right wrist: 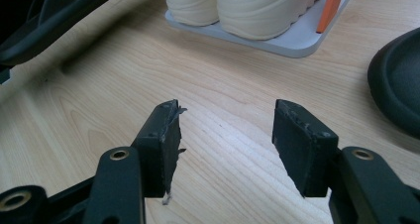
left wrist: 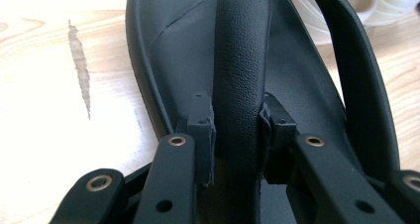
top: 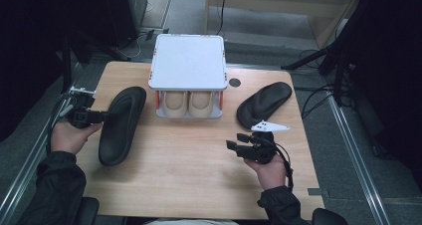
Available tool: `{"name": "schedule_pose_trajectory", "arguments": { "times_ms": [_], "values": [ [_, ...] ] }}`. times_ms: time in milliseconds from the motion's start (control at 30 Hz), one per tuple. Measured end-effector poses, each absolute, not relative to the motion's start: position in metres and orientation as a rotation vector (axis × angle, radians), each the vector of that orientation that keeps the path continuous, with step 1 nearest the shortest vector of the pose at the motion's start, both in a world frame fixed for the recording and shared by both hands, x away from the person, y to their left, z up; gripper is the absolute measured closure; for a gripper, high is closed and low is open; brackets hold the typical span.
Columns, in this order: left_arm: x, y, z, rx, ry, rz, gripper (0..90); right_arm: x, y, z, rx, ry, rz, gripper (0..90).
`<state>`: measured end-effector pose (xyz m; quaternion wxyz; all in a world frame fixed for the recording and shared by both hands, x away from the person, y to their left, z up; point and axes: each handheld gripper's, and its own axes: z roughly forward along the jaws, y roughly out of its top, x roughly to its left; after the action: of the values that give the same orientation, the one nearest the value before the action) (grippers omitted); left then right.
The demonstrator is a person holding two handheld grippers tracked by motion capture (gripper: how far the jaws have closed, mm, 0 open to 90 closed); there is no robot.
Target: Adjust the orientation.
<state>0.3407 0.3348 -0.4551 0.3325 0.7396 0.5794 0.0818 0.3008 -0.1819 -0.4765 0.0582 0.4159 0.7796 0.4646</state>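
Dark, slightly shiny jacket sleeves with gathered cuffs are worn on both forearms. A black left gripper (top: 102,117) with a small white-and-metal block at its rear and a bundle of grey and black cables is seen; its black link arms are studded with brass-ringed rivets. The black right gripper (top: 238,142) is topped by a grey three-cornered plate; its rectangular pads (right wrist: 299,142) are scuffed and frayed at the edges
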Motion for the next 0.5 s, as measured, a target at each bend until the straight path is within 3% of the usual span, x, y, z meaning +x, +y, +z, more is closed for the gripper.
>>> {"name": "schedule_pose_trajectory", "arguments": {
  "times_ms": [500],
  "values": [
    [0.309, 0.301, -0.451, 1.957, 1.464, 0.207, 72.5, 0.309, -0.179, -0.474, 1.231, 2.372, 1.404, 44.8]
  ]
}}
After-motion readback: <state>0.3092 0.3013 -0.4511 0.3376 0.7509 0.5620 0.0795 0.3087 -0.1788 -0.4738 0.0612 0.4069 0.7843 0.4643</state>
